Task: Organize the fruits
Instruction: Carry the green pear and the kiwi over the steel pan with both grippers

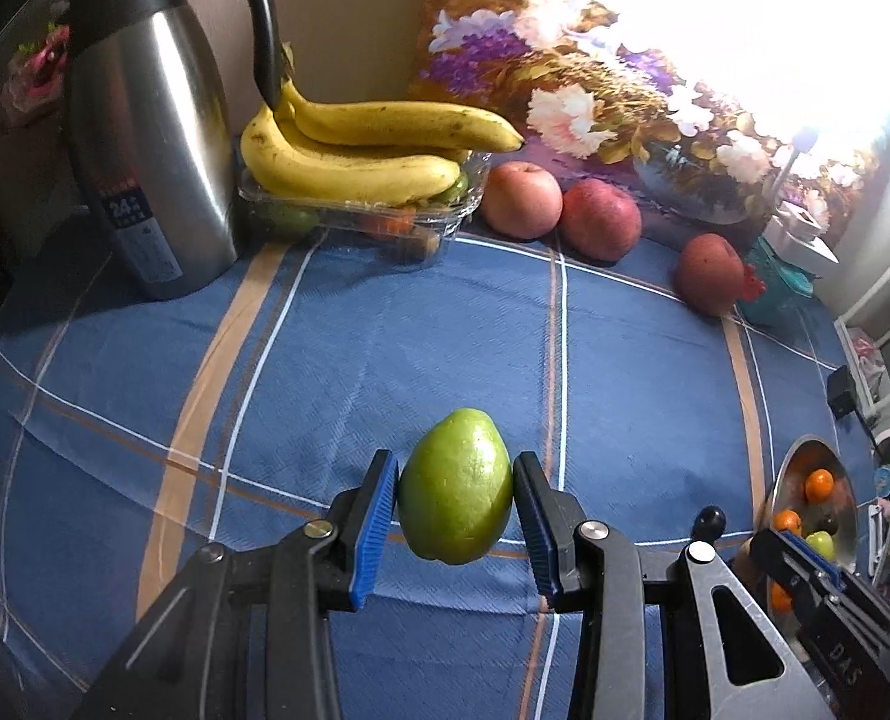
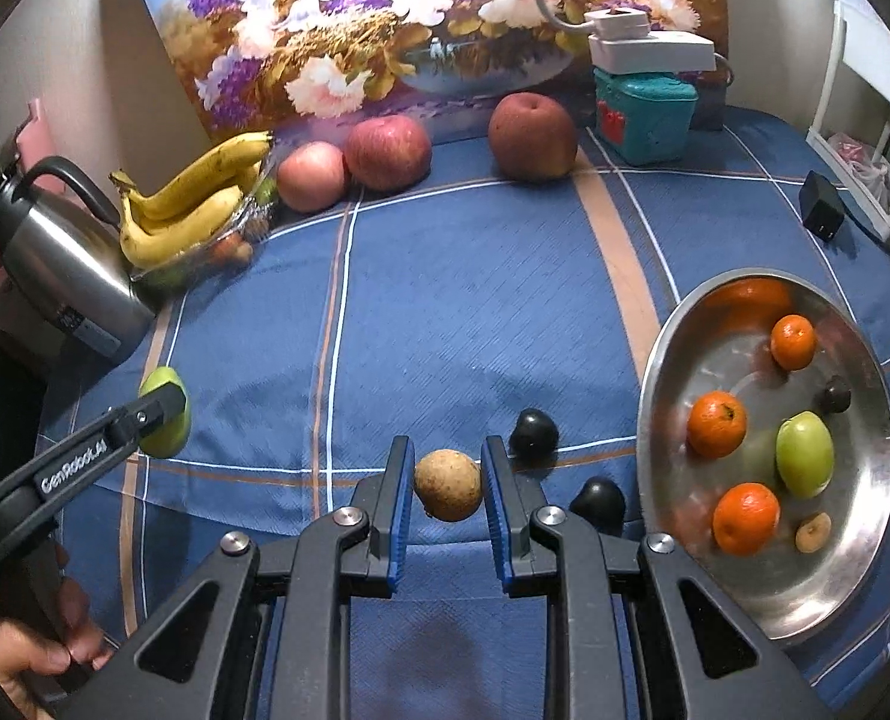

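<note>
My left gripper [image 1: 455,489] is shut on a green pear-shaped fruit [image 1: 455,486], held above the blue checked cloth; the same fruit [image 2: 165,420] and gripper [image 2: 162,414] show at the left of the right wrist view. My right gripper [image 2: 448,486] is shut on a small round brown fruit [image 2: 448,485], lifted off the cloth. Two dark plums [image 2: 533,433] [image 2: 598,499] lie on the cloth just right of it. A steel bowl [image 2: 685,324] at the right holds three oranges [image 2: 716,423], a green fruit [image 2: 805,453], a dark plum and a small tan fruit.
Bananas [image 1: 348,150] rest on a clear plastic tray [image 1: 445,222] at the back left, beside a steel thermos jug [image 1: 144,168]. Three red apples [image 1: 601,219] line the flower painting. A teal box [image 2: 643,114] and a black adapter [image 2: 821,204] stand at the back right.
</note>
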`<state>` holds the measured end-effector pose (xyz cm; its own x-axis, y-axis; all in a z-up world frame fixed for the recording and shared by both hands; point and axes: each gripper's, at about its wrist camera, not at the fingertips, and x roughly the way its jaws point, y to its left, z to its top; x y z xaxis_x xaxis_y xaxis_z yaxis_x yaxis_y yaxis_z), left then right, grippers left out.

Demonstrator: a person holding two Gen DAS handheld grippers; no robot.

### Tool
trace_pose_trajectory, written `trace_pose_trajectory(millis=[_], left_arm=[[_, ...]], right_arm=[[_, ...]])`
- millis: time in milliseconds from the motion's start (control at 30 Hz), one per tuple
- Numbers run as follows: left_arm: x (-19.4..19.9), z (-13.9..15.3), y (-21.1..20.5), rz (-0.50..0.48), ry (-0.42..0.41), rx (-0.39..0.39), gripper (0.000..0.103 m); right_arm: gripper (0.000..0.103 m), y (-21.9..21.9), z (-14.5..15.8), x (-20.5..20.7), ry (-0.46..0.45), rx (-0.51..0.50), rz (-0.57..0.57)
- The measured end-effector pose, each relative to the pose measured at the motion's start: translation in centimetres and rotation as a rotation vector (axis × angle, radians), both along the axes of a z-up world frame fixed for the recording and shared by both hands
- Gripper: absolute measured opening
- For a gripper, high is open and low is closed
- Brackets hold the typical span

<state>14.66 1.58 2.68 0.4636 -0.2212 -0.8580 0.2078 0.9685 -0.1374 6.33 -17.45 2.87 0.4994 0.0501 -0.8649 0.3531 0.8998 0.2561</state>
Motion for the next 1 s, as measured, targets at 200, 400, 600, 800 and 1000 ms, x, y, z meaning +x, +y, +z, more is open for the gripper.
trace_pose_trajectory(millis=[200, 400, 600, 800, 1000], left_arm=[[-0.9, 1.2, -1.2, -0.019, -0.031, 0.022, 0.042], [-1.5, 1.8, -3.0, -0.049, -0.044, 0.015, 0.042], [-2.3, 2.0, -5.2, -0.09, -0.053, 0.033, 0.042], [-3.3, 2.1, -7.4, -0.135, -0.057, 0.025, 0.042], [-4.7, 2.1, -10.3, -0.202, -0.059, 0.027, 0.042]], right_arm=[[0.023, -1.2, 0.6, -0.6, -0.025, 0.008, -0.021], [0.023, -2.8, 0.8, -1.3, -0.033, 0.009, -0.044], [0.023, -4.9, 0.4, -1.9, -0.028, 0.022, -0.08], [0.023, -8.0, -0.3, -3.1, -0.016, 0.026, -0.149], [0.023, -11.4, -0.6, -4.8, -0.011, 0.023, -0.238]])
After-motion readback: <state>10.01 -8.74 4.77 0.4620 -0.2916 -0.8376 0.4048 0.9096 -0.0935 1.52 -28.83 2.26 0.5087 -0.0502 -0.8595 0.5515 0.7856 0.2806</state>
